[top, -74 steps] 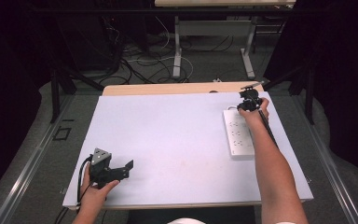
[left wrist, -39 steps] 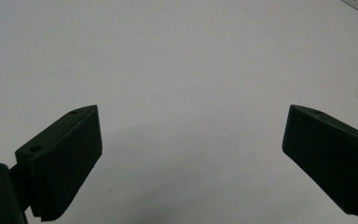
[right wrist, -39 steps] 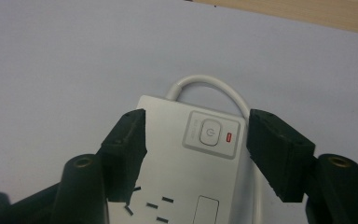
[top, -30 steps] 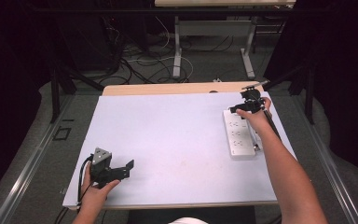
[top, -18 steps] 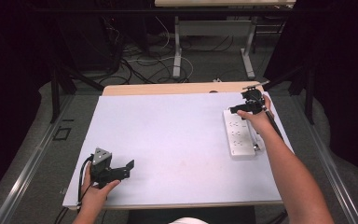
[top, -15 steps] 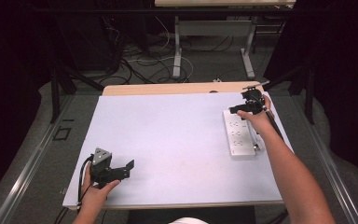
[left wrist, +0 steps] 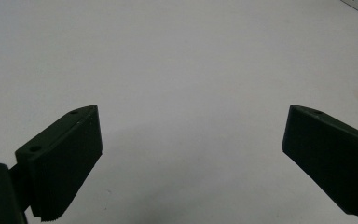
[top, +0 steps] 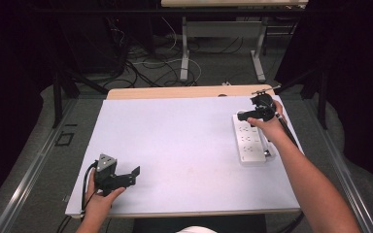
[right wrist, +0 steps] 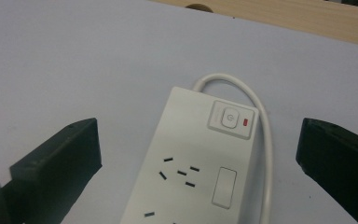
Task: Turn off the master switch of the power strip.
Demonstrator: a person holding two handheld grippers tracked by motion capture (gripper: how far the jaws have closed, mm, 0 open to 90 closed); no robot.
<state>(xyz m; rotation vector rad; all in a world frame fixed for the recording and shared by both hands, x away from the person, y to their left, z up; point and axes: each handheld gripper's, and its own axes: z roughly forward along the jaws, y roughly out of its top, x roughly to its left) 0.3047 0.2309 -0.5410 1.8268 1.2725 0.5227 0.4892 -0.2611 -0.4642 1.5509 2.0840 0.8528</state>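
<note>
A pale lilac sheet covers the table (top: 184, 145), with a strip of bare wood along the far edge; the room around is dark, with cables on the floor beyond. The middle of the table lies bare and wide between the hands. A white power strip (top: 249, 141) lies near the right edge, its switch end toward the far right corner, a red light by the switch (right wrist: 230, 119) and a white cord (right wrist: 261, 140) looping beside it. The right gripper (top: 250, 115) hangs over that end, jaws just opened wide, clear of the strip. The left gripper (top: 121, 177) rests near the near left corner, jaws spread on nothing.
</note>
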